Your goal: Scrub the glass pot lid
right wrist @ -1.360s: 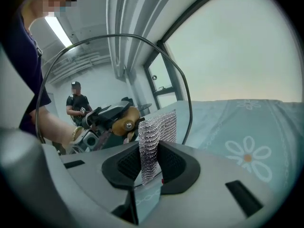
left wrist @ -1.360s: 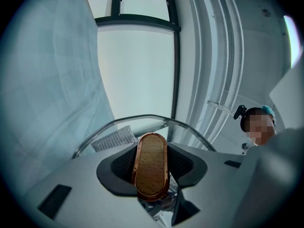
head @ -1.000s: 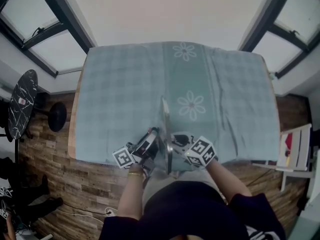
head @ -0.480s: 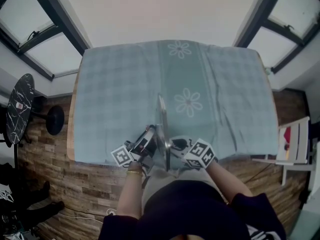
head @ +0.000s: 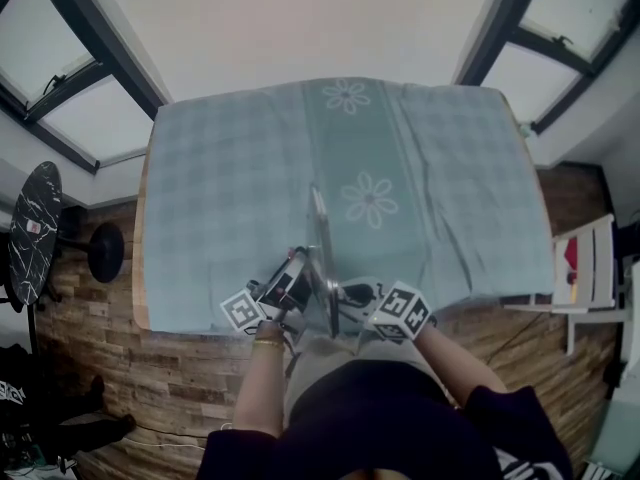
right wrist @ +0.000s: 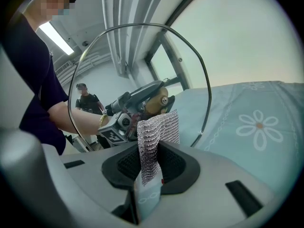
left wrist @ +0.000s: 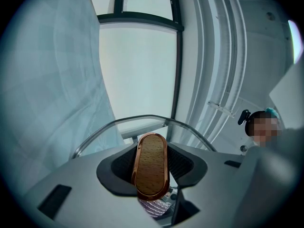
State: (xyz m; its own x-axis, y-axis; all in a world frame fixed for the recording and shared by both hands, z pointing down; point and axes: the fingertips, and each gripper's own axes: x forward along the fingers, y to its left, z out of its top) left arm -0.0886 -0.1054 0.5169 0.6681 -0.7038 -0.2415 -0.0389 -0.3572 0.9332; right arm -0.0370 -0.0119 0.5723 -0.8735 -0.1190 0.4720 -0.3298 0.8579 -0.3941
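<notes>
Head view: glass lid (head: 321, 230) upright and seen edge-on, over the near edge of the surface (head: 141, 268), close in front of the person. Gripped by its wooden handle (left wrist: 151, 167), with the left gripper (head: 298, 286) clenched on that handle, jaws pressing from both sides. At the lid's underside, the right gripper (head: 352, 294), jaws clamped on a silver mesh cloth (right wrist: 156, 132) standing up just before the glass. Touching it or not, cannot tell.

As for progress: scrubbing pose set, wiping of the underside likely the step in hand. No suds, water or grime to see on the glass, so no telling how much is clean. Probably left to do: the handle side, the rim, then setting the lid down.

Room: a wide stretch of checked tablecloth (head: 230, 178) ahead and to both sides. Near edge right below the lid, so little margin toward the body. White chair (head: 585, 278) off right and black side table (head: 30, 230) off left, both well apart.
</notes>
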